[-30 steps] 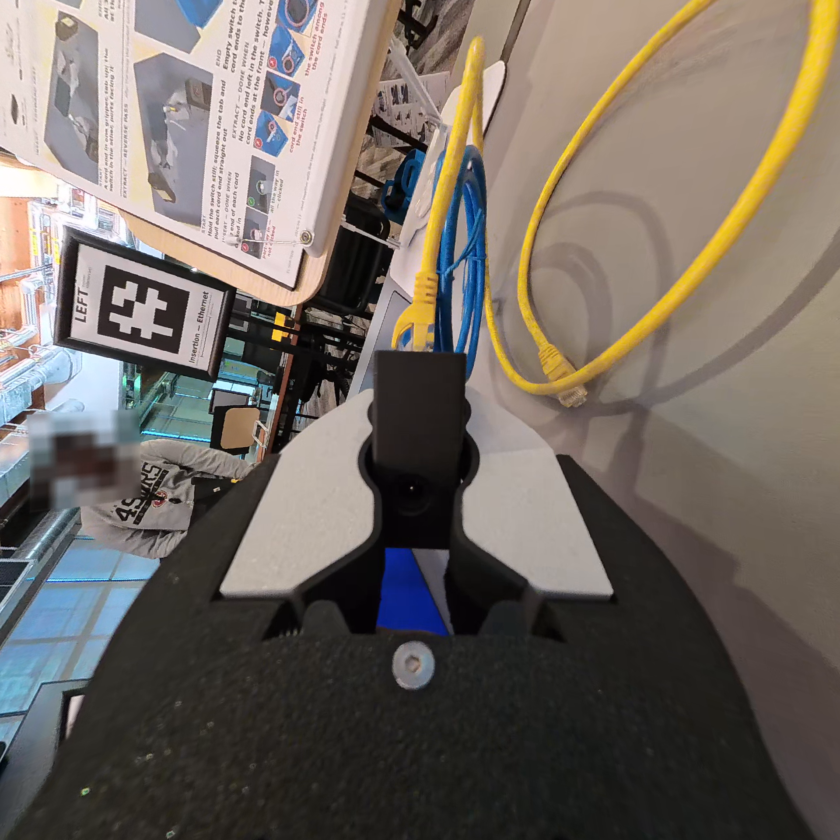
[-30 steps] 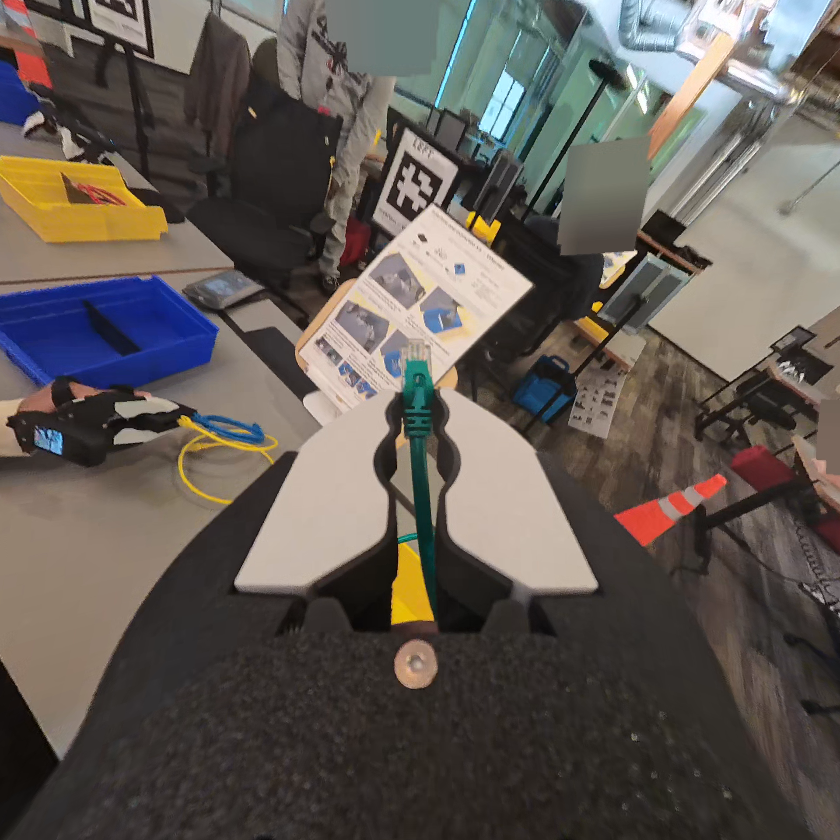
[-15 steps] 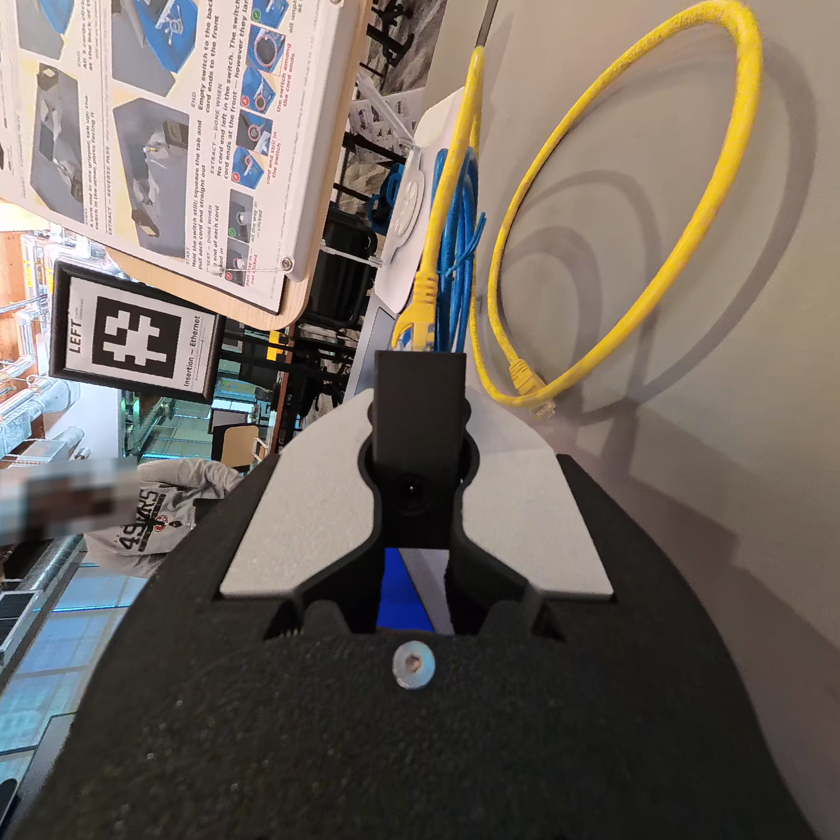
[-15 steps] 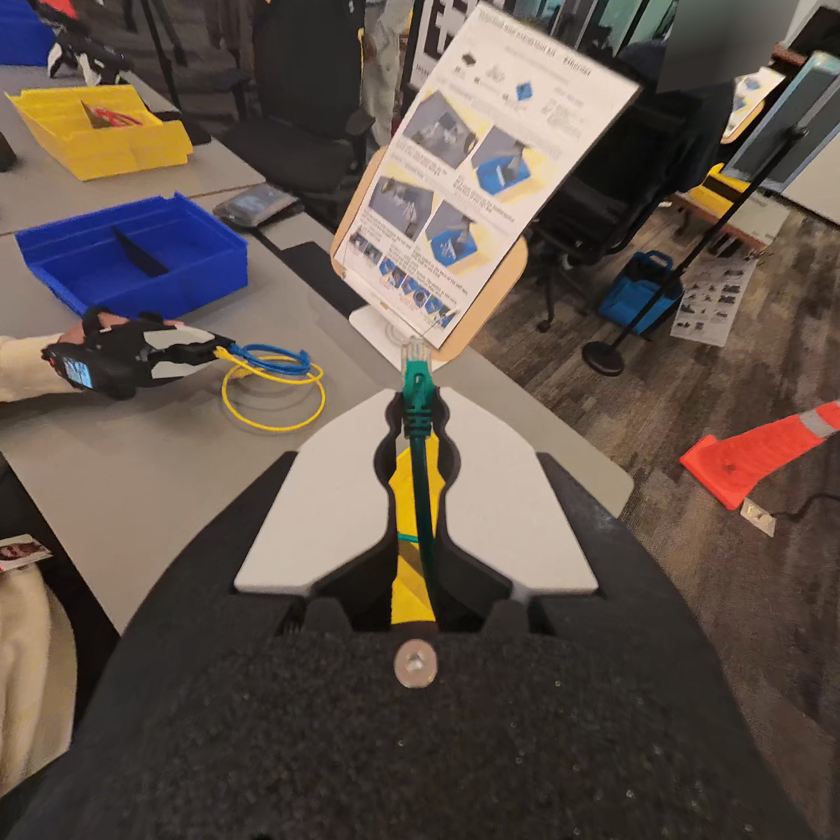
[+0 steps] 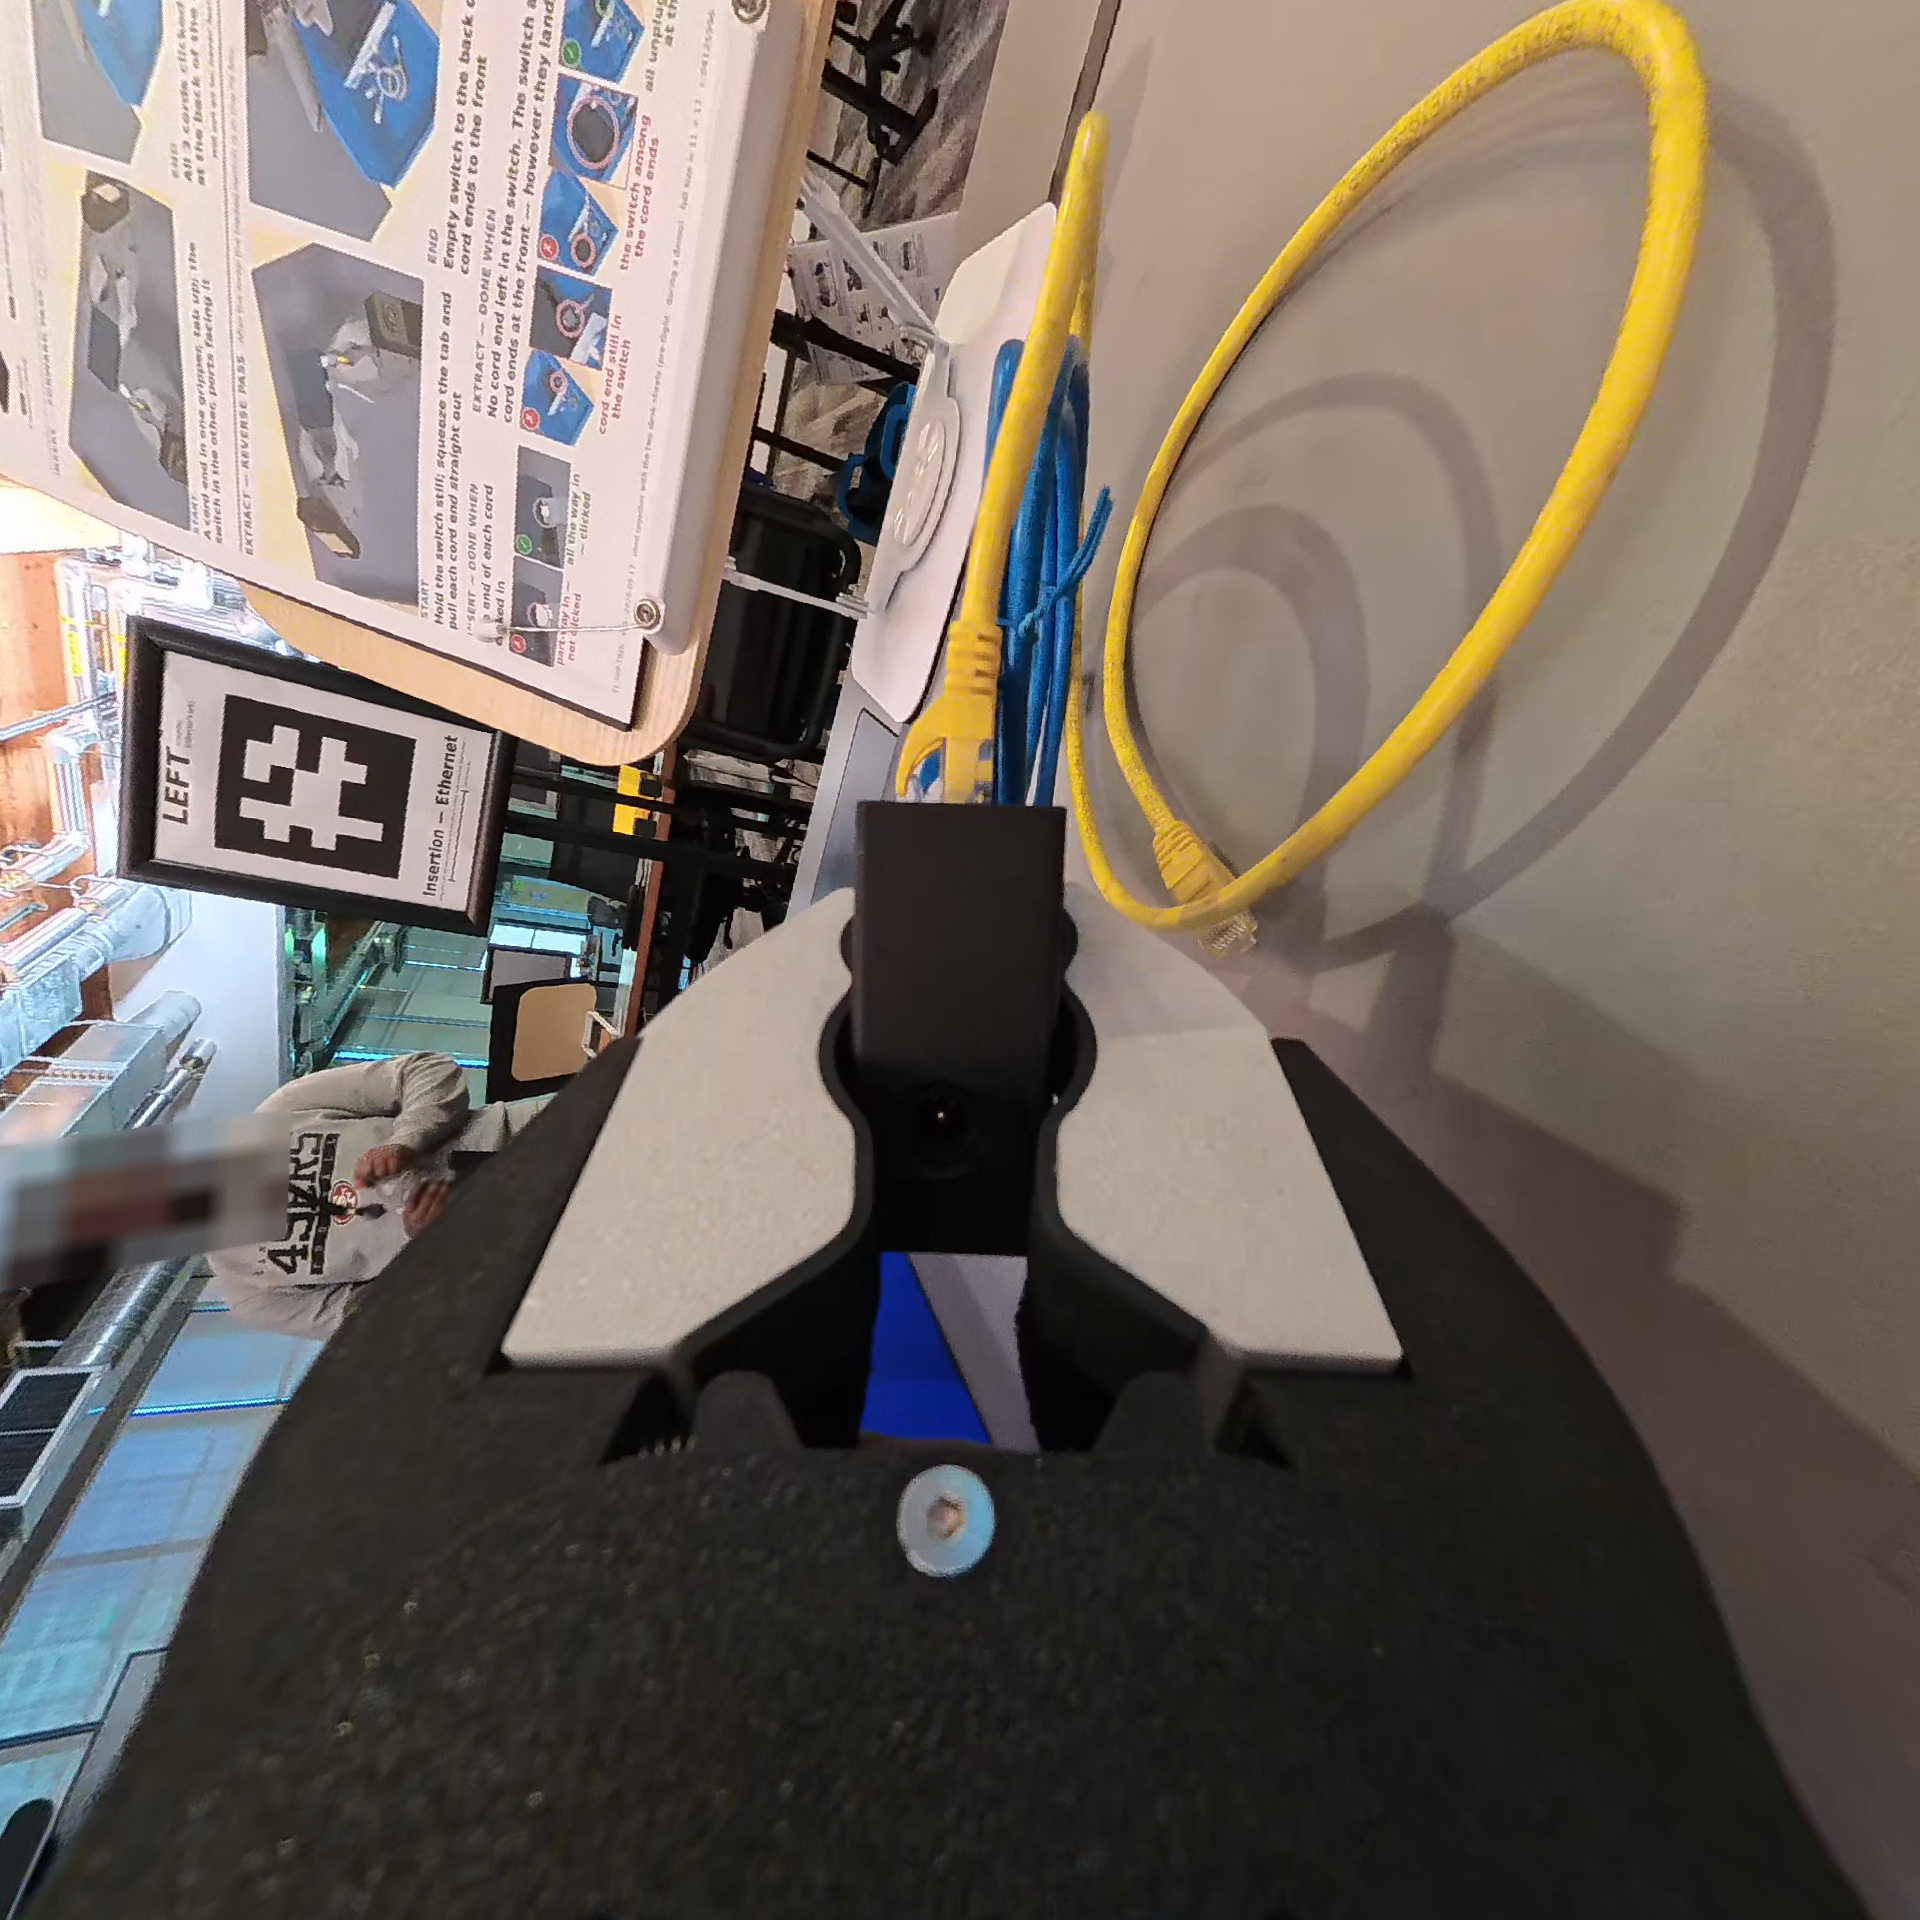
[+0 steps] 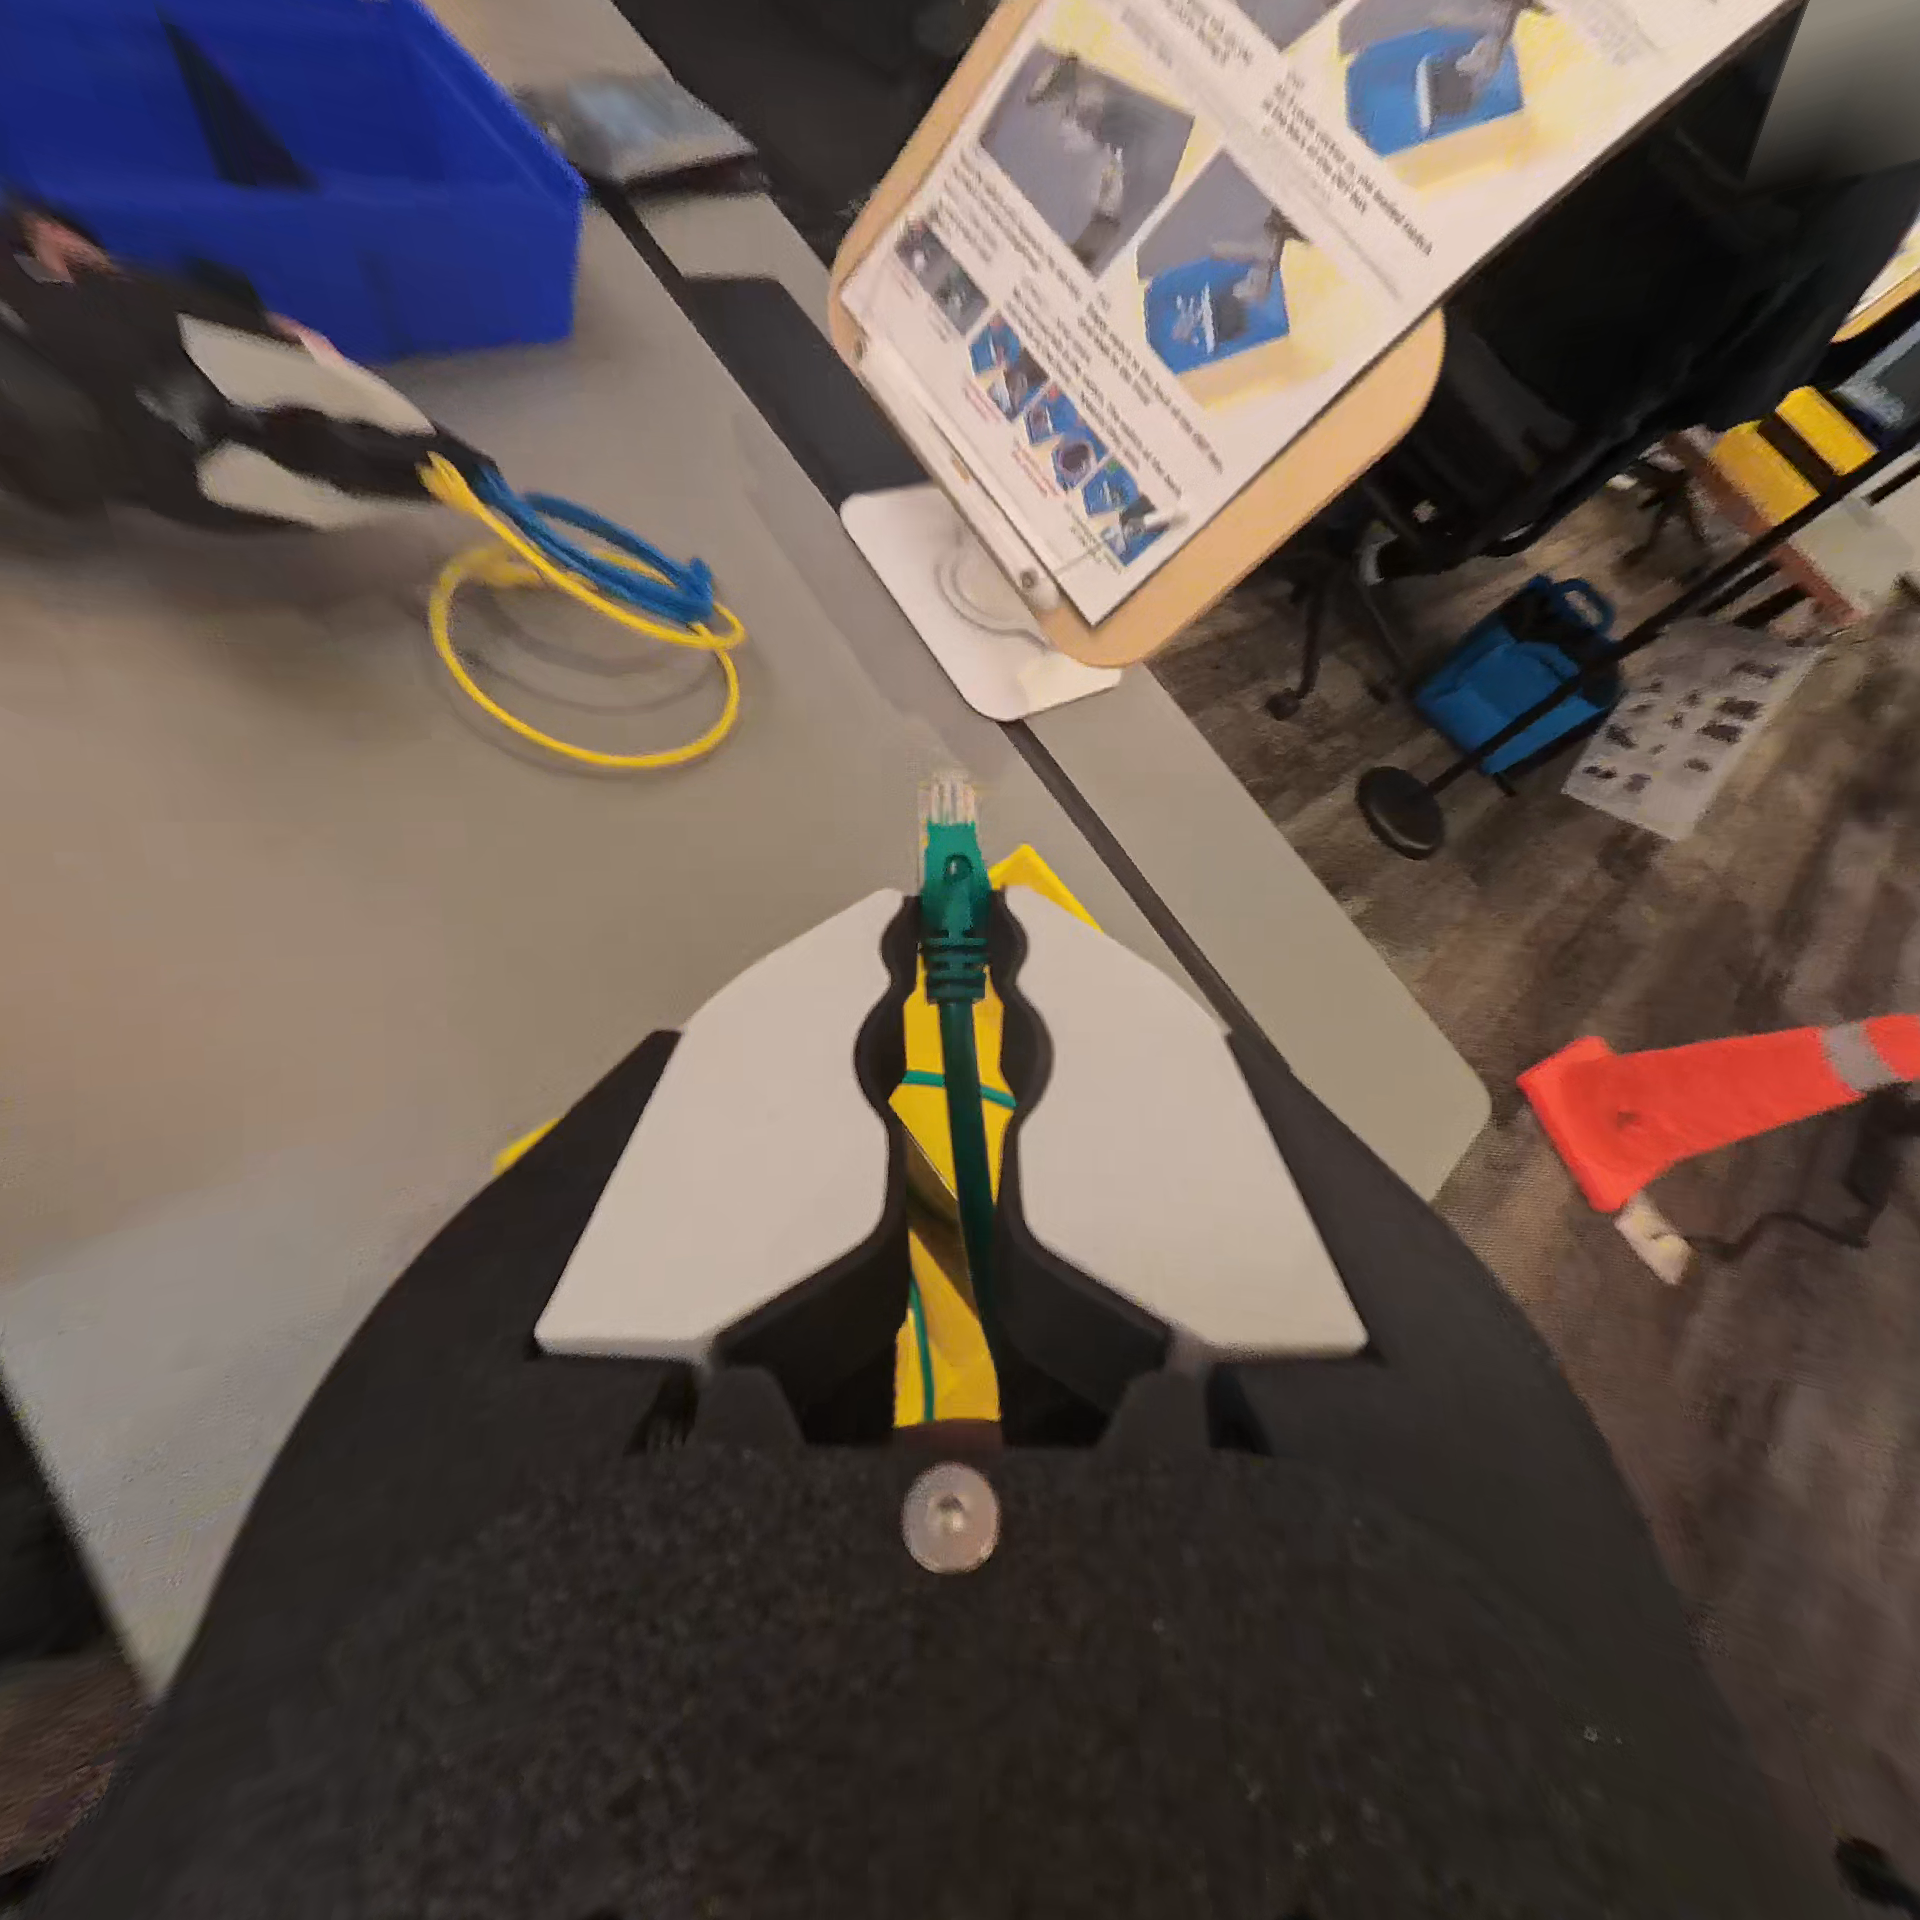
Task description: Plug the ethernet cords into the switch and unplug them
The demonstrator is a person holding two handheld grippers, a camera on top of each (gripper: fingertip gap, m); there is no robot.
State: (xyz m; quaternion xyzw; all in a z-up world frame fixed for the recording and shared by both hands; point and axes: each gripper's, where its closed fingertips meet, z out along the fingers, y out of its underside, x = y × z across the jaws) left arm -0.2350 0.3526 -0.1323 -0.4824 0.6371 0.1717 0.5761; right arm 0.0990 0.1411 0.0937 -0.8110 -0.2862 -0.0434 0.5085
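Between the right tongs [image 6: 951,914], a green cord [image 6: 961,1081] sits pinched.

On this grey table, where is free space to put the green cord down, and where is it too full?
Bare grey table lies between the yellow cord loop and the right claw, reaching the near edge. It is crowded by the left claw, where yellow and blue cords meet the switch, and around the sign stand.

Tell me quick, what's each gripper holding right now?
Left gripper: shut on the black switch, which has yellow and blue cords plugged in.
Right gripper: shut on the green cord, plug sticking out front.
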